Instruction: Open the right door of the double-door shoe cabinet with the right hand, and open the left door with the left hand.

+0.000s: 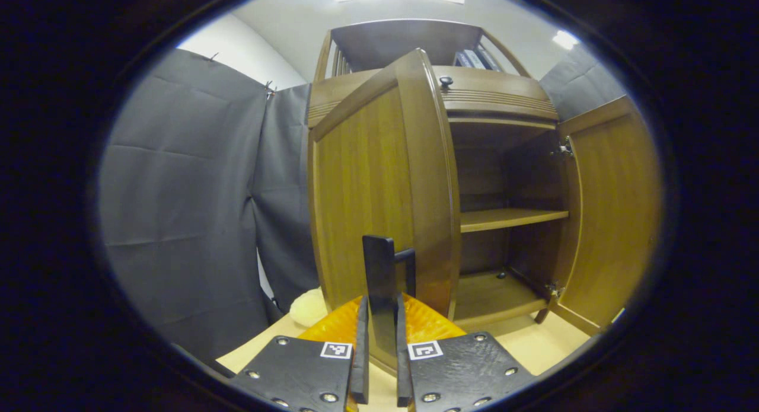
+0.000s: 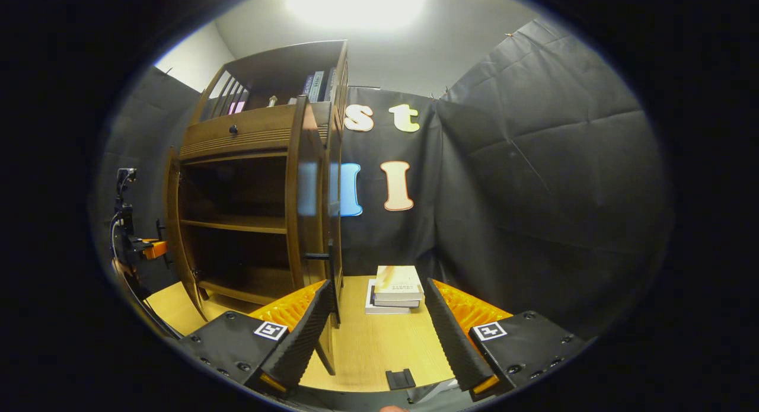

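While your left gripper (image 1: 379, 364) pinched the left door (image 1: 379, 181) handle (image 1: 382, 281) and your right gripper (image 2: 376, 329) gaped empty beside the swung-out right door (image 2: 308, 204), overswinging risked straining the cabinet's hinges.

A pale wooden bench (image 2: 367, 347) spans the lower frame; on it are seen the shoe cabinet (image 2: 255, 210) at left and stacked books (image 2: 396, 288) at centre.

Ceiling light (image 2: 356, 3) glares overhead; fisheye edges bend, focus sharp.
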Demonstrator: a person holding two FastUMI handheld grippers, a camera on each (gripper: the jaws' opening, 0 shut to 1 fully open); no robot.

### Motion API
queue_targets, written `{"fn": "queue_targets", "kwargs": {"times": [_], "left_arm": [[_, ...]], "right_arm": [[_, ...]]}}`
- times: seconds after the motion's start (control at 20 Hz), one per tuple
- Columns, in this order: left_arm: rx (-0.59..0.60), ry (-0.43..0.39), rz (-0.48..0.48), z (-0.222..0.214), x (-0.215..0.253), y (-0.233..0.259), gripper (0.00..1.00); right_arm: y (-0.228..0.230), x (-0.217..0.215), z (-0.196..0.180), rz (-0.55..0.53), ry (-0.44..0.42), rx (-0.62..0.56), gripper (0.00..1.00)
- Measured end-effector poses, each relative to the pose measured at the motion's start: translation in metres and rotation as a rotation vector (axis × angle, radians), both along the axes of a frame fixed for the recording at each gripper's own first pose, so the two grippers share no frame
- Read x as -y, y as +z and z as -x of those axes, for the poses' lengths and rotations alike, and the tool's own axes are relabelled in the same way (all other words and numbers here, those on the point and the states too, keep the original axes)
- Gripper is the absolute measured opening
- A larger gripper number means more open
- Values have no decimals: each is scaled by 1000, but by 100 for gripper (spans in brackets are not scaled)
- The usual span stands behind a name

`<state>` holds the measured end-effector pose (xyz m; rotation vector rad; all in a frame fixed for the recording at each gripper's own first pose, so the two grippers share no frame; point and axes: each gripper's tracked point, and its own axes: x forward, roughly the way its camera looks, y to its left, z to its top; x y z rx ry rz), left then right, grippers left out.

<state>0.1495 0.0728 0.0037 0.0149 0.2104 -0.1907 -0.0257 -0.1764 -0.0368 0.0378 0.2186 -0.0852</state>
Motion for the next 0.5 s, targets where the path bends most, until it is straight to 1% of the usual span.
{"fn": "queue_targets", "kwargs": {"times": [0.1, 0.2, 0.35, 0.5], "left_arm": [[-7, -12, 8, -3, -4, -4, 20], [-8, -28, 14, -5, -8, 2, 20], [-2, -62, 9, -3, -12, 3, 20], [-2, -75, 9, -6, -20, 11, 19]], "right_arm": [[4, -15, 5, -16, -5, 5, 97], [5, -25, 10, -8, -15, 4, 98], [12, -47, 19, -17, -18, 14, 96], [15, -69, 25, 6, -12, 12, 98]]}}
